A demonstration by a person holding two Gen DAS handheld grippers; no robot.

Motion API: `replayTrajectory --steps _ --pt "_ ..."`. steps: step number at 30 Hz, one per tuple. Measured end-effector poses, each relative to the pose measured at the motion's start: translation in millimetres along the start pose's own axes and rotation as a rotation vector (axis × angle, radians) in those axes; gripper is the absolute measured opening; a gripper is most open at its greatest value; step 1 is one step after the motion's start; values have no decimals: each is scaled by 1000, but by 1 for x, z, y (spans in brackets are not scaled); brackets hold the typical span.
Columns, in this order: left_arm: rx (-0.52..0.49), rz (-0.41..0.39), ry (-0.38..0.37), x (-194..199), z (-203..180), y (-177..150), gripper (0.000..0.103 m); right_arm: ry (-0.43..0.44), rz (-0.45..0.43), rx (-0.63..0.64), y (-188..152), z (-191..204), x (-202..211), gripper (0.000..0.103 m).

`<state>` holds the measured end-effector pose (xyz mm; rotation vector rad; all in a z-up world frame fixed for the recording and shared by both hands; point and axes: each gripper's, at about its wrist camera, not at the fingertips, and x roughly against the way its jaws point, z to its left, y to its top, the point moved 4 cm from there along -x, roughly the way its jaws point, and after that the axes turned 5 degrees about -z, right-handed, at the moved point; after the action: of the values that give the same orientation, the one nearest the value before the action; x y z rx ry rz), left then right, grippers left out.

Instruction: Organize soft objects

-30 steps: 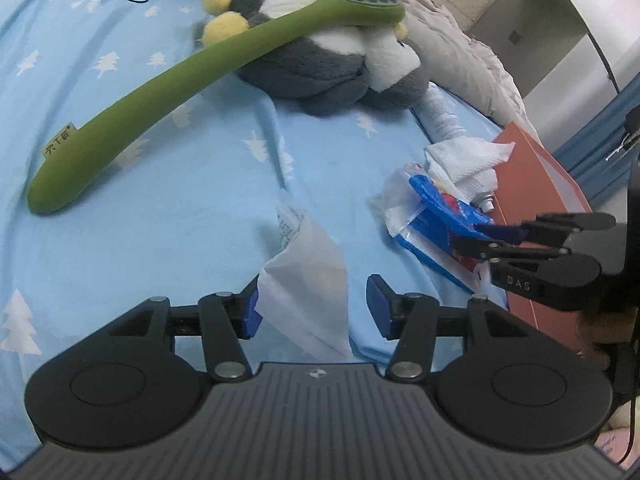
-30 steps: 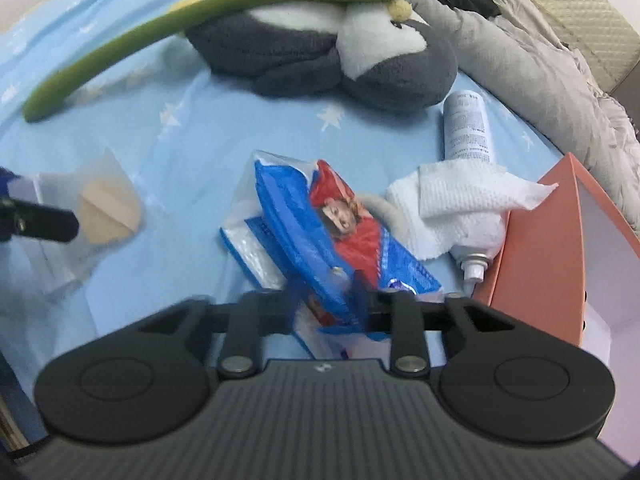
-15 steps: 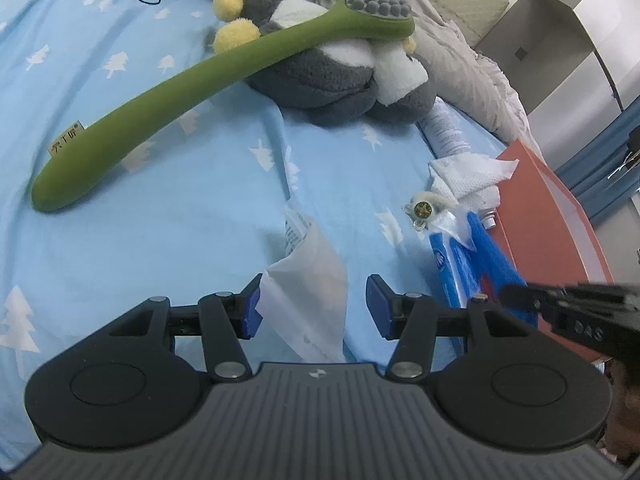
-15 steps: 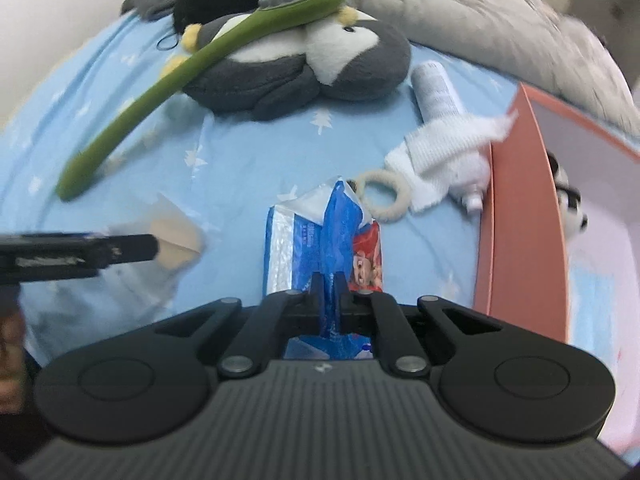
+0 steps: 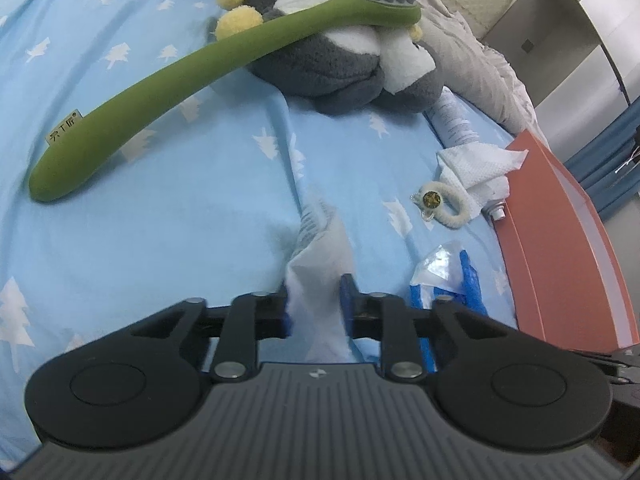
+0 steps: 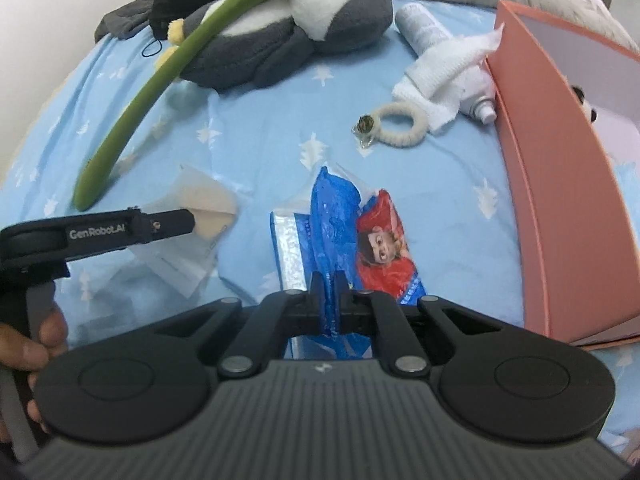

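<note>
A translucent white packet (image 5: 320, 256) lies on the blue tree-print bedsheet (image 5: 160, 240). My left gripper (image 5: 316, 300) has its jaws closing on it; the packet is bunched up between the pads. From the right wrist view, the left gripper (image 6: 176, 220) reaches in from the left over the same packet (image 6: 200, 220). My right gripper (image 6: 328, 284) is shut on the edge of a blue and red cartoon snack packet (image 6: 340, 224), which also shows in the left wrist view as the blue packet (image 5: 452, 280) beside the box.
A grey penguin plush (image 5: 332, 68) lies at the back with a green long-handled massager (image 5: 180, 80) across it. A cream hair tie (image 6: 400, 120), white tissue (image 6: 448, 60) and spray bottle (image 6: 424, 24) lie near an orange box (image 6: 540, 160) on the right.
The left jaws have narrowed around the white packet, which now stands bunched between them. The right gripper has lifted the blue packet toward the box, uncovering the hair tie.
</note>
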<state>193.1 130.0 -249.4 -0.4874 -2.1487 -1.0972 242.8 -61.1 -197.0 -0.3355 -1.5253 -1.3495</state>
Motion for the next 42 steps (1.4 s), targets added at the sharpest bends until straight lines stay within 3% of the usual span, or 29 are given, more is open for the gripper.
replayTrajectory --steps 3,10,25,42 --pt "-11 -13 -9 4 -5 0 13 40 14 -35 -1 -2 -4 8" --pt "-93 -29 -18 23 -27 3 9 8 -30 -23 3 -1 10 7" --pt "-174 -79 -83 77 -66 10 7 -32 -156 -37 11 -5 70 7" --pt "-282 -196 -206 123 -150 58 6 -86 -373 -50 57 -29 157 7"
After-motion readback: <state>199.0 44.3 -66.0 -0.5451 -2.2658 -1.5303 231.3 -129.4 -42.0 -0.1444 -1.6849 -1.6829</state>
